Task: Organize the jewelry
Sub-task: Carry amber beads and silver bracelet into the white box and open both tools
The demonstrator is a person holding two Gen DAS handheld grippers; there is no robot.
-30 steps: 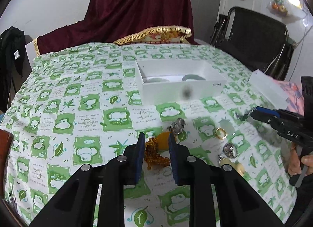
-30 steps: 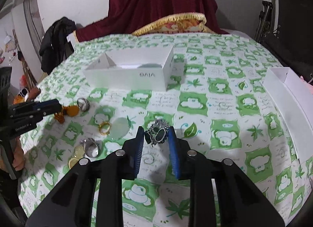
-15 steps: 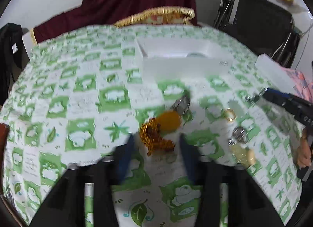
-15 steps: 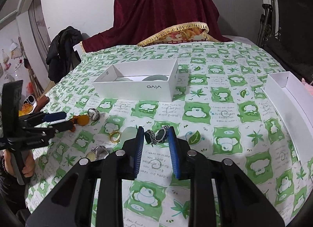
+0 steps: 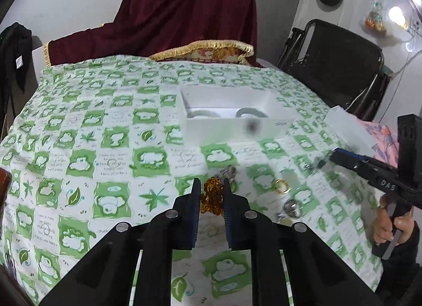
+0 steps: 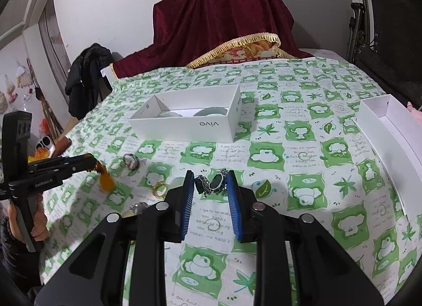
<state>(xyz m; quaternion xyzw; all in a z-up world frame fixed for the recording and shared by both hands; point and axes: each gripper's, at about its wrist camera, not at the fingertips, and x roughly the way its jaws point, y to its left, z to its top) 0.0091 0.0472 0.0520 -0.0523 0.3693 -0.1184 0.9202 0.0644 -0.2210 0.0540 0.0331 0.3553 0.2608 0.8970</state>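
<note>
My left gripper [image 5: 211, 195] has just been closing, and its pads now pinch the amber bead bracelet [image 5: 212, 196], whose orange disc pendant [image 6: 106, 182] dangles below the beads in the right wrist view, lifted off the table [image 5: 87, 131]. My right gripper [image 6: 211, 184] is pressed on a dark-stone silver pendant [image 6: 217, 182], with its chain bunched between the blue pads. My left hand [image 6: 35, 222] and right hand [image 5: 390, 226] each wrap a black handle at the frame edges.

The table wears a green-and-white checked cloth printed with frogs and leaves. Near its middle sits an open white box [image 6: 184, 123] marked "vivo"; inside it lie two pale green bangles [image 6: 211, 113], side by side. A second white box [image 6: 390, 126] lies open near the right edge of the table, well apart from the first.

Loose pieces are left on the cloth between my two grippers: a patterned silver ring [image 6: 131, 160] stands nearest the white box, a gold ring [image 6: 159, 189] lies closer to me, and another silver ring [image 5: 290, 207] lies just beside my gripper's arm, partly hidden in the right wrist view. A pale translucent disc [image 5: 287, 175] rests beside the gold ring.

Behind the table, a dark red cloth with gold fringe [image 6: 224, 26] drapes over something tall, and a black chair [image 5: 337, 68] stands off to the side
</note>
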